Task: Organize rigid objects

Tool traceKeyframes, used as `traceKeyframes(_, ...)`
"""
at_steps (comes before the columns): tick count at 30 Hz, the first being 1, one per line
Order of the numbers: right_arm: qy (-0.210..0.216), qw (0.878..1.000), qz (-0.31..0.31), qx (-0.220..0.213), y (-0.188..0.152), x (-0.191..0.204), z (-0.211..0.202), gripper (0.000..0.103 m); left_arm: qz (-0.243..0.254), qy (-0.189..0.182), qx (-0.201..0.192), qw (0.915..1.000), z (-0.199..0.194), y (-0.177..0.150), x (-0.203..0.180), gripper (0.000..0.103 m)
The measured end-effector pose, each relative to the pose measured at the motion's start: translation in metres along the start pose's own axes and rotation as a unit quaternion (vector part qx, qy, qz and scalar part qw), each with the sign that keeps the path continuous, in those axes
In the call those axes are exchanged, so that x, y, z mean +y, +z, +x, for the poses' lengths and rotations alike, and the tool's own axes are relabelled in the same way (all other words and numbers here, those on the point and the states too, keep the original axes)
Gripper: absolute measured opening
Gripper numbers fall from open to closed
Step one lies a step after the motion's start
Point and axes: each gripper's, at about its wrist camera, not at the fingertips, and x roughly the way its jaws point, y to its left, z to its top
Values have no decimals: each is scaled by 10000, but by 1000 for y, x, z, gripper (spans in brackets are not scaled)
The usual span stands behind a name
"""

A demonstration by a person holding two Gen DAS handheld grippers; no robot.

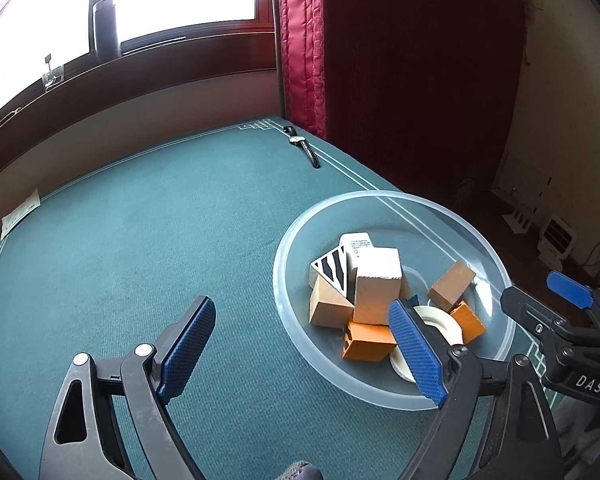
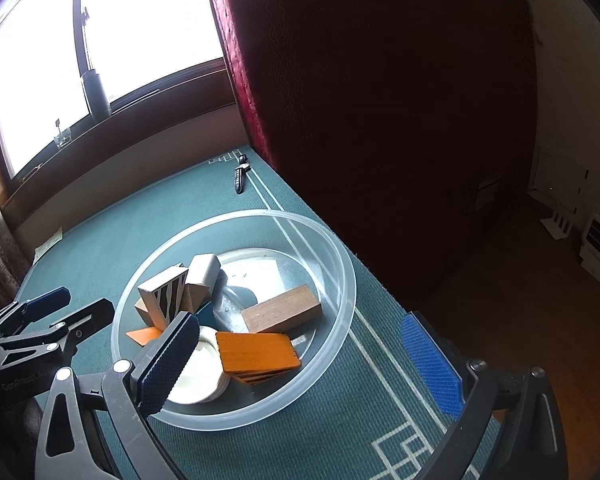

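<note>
A clear plastic bowl (image 1: 380, 196) (image 2: 236, 216) stands on the green table mat (image 1: 140, 240) near its right edge. Inside lie a white cube (image 1: 378, 280), a zebra-striped block (image 1: 334, 270) (image 2: 164, 296), a tan wedge (image 1: 326, 306), orange blocks (image 1: 366, 342) (image 2: 256, 352), a brown wooden block (image 1: 452, 286) (image 2: 282, 314) and white round discs (image 1: 436, 320) (image 2: 198, 376). My left gripper (image 1: 300, 312) (image 2: 76, 302) is open at the bowl's near left rim, holding nothing. My right gripper (image 2: 300, 322) (image 1: 540, 294) is open wide over the bowl's near right side, also holding nothing.
A wristwatch (image 1: 304, 146) (image 2: 240, 178) lies at the mat's far corner beside a red curtain (image 1: 304, 40). A paper slip (image 1: 20, 214) sits at the far left edge. A dark flask (image 1: 106, 28) stands on the window sill. The table drops off to the floor on the right.
</note>
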Motion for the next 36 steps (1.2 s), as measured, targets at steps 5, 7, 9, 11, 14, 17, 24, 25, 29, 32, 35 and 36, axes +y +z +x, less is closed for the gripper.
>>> traceKeyframes(5,95,9994,-336,58,-5,14,-3,103,64,369,-53,9993,-5,-2,1,96)
traceKeyframes(7,113,9989,-446,105,-8,20,-4,103,110,489,-62,9987,-7,-2,2,97)
traceKeyframes(9,124,9984,-532,150,-9,25,-6,103,135,572,-66,9982,-9,-3,2,98)
traceKeyframes(11,129,9979,-597,195,-10,29,-6,103,145,591,-62,9981,-9,-3,2,98)
traceKeyframes(14,132,9975,-651,248,-12,32,-7,103,153,625,-34,9979,-10,-4,2,98)
traceKeyframes(17,109,9970,-706,295,-12,33,-6,103,177,696,33,9974,-9,-5,2,98)
traceKeyframes(24,136,9956,-818,426,-14,36,-6,103,398,1024,78,9939,-7,-8,-2,98)
traceKeyframes(25,145,9955,-831,437,-15,37,-6,103,424,1029,80,9938,-7,-8,-3,98)
traceKeyframes(29,171,9947,-897,472,-16,39,-7,103,459,995,108,9939,-7,-10,-5,98)
traceKeyframes(32,166,9940,-957,504,-17,41,-8,103,442,990,144,9940,-7,-10,-5,98)
traceKeyframes(35,174,9936,-976,543,-19,41,-9,103,389,941,216,9946,-5,-10,-4,98)
traceKeyframes(36,175,9935,-978,555,-20,41,-8,103,376,921,235,9948,-4,-10,-4,98)
